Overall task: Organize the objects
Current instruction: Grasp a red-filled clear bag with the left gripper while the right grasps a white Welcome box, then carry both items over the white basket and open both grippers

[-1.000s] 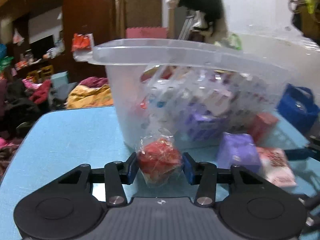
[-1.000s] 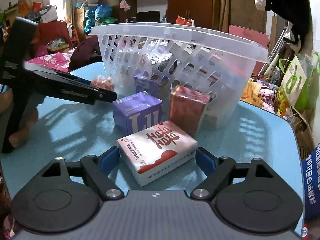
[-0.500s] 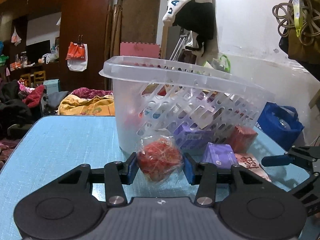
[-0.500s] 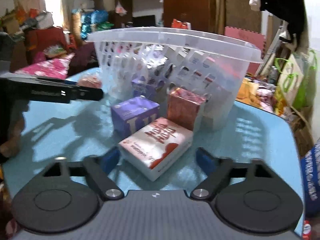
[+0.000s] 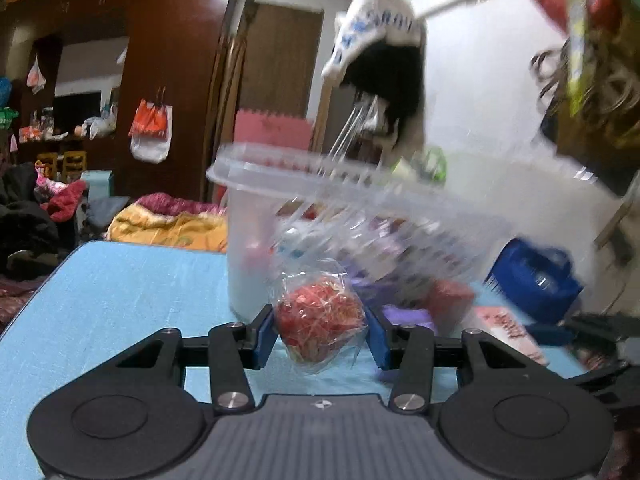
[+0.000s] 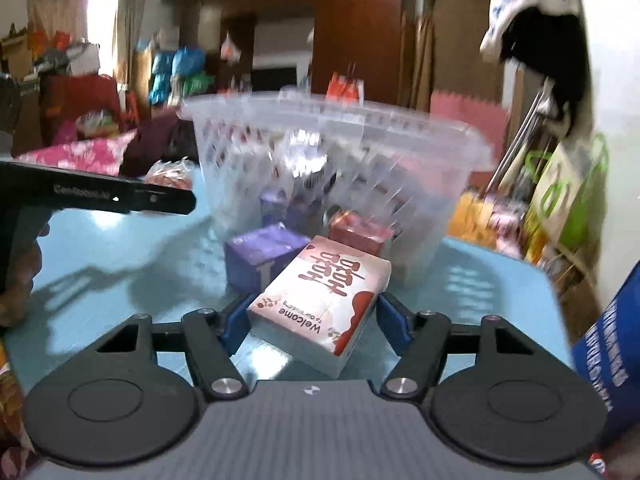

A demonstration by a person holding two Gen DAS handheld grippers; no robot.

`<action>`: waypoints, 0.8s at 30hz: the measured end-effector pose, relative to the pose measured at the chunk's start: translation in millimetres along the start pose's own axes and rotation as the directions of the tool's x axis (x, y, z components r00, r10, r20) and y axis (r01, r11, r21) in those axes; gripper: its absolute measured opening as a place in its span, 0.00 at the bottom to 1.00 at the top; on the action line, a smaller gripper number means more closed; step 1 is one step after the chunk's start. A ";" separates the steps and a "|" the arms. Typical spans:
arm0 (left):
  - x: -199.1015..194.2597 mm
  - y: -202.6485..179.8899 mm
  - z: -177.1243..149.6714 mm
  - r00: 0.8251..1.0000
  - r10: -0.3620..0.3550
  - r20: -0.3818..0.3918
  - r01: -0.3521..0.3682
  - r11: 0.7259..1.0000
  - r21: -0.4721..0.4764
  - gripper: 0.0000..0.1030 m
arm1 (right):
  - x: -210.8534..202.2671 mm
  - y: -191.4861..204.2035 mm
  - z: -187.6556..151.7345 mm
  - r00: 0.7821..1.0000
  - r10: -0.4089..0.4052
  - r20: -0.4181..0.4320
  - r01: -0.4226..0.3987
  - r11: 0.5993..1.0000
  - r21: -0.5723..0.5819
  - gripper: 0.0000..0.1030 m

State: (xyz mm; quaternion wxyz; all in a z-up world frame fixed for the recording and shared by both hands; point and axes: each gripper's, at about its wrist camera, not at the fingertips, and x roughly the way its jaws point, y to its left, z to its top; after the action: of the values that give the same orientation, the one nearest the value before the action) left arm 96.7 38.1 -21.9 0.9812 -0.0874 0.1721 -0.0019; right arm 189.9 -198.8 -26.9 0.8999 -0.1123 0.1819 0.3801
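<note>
My left gripper is shut on a red ball wrapped in clear plastic and holds it above the blue table, in front of the clear slotted basket. My right gripper is shut on a white and red tissue pack, lifted and tilted off the table. The basket holds several small boxes. The left gripper also shows at the left of the right wrist view.
A purple box and a red-brown box stand on the table against the basket. A blue bag sits off the table's right edge. Clothes and bags clutter the room behind.
My right gripper closed on the tissue pack and raised it. My left gripper kept hold of the wrapped red ball and rose a little in front of the basket.
</note>
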 end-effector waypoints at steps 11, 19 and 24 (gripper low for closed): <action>-42.6 -28.8 77.8 0.979 -0.099 0.179 0.093 0.995 0.044 0.49 | -62.0 7.2 71.3 0.951 -0.007 0.310 0.018 0.999 -0.032 0.66; 37.5 -36.5 166.5 0.998 0.014 0.069 -0.016 0.999 0.031 0.49 | 14.9 -26.6 153.8 0.975 -0.019 0.220 0.029 0.999 -0.043 0.66; 80.4 -38.4 157.4 0.999 0.030 -0.032 -0.027 0.995 0.096 0.62 | 56.3 -27.2 150.0 0.988 -0.035 0.150 0.050 0.994 -0.099 0.77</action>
State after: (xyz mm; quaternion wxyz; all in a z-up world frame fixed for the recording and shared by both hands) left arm 226.5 24.5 103.3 0.9812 -0.0378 0.1894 0.0024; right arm 282.2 -130.2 87.8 0.9119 -0.1337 0.0923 0.3769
